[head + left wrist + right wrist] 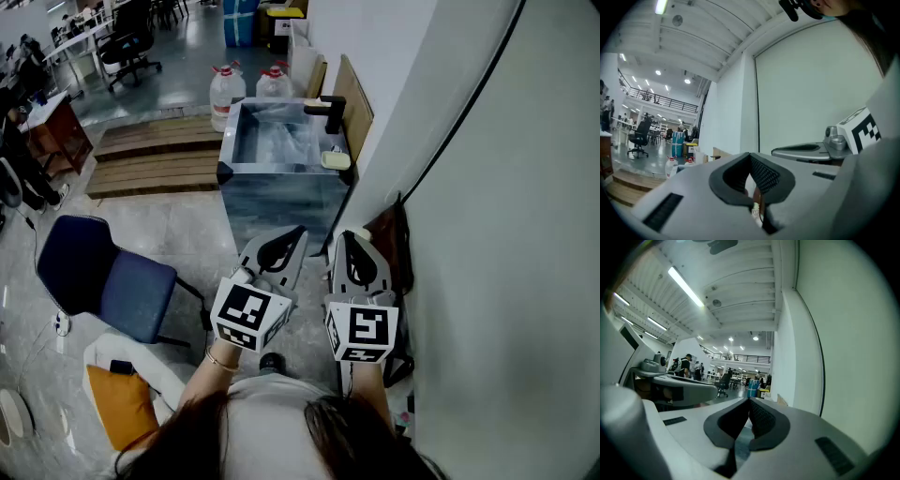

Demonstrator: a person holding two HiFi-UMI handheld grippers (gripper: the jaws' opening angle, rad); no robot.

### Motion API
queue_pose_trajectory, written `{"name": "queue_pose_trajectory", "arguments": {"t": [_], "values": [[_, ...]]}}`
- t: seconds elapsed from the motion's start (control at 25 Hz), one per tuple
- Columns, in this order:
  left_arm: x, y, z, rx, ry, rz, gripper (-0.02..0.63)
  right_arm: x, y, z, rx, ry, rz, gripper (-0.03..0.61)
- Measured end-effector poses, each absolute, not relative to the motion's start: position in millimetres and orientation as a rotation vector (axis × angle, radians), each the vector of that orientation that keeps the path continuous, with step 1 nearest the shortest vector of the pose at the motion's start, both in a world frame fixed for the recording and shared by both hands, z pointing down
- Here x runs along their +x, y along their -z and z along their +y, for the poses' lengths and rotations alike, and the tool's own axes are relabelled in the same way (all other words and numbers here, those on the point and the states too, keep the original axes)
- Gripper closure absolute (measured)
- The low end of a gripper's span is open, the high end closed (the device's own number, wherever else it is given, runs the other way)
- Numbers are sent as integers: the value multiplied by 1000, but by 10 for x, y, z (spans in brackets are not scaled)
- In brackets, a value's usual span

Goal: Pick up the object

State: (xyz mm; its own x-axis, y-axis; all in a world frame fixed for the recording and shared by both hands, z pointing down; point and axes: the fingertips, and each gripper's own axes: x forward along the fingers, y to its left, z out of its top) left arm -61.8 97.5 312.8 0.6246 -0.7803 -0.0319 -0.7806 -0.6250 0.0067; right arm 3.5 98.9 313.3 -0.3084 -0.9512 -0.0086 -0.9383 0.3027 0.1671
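Left gripper (300, 231) and right gripper (343, 235) side by side, jaws closed on nothing. A pale object (335, 159) lies ahead of both, on the sink (281, 199) rim beside the black tap (330, 111).

Right gripper (749, 404) jaws were together, tips meeting. Left gripper (675, 383) sat at 9 o'clock, white wall (853, 357) at 3.
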Motion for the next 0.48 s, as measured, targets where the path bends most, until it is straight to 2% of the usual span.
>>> {"name": "queue_pose_trajectory", "arguments": {"t": [0.48], "values": [[-775,-3158,594,-2876,-58,1308,606,-158,-3086,691,1818,90,-2551,552]]}}
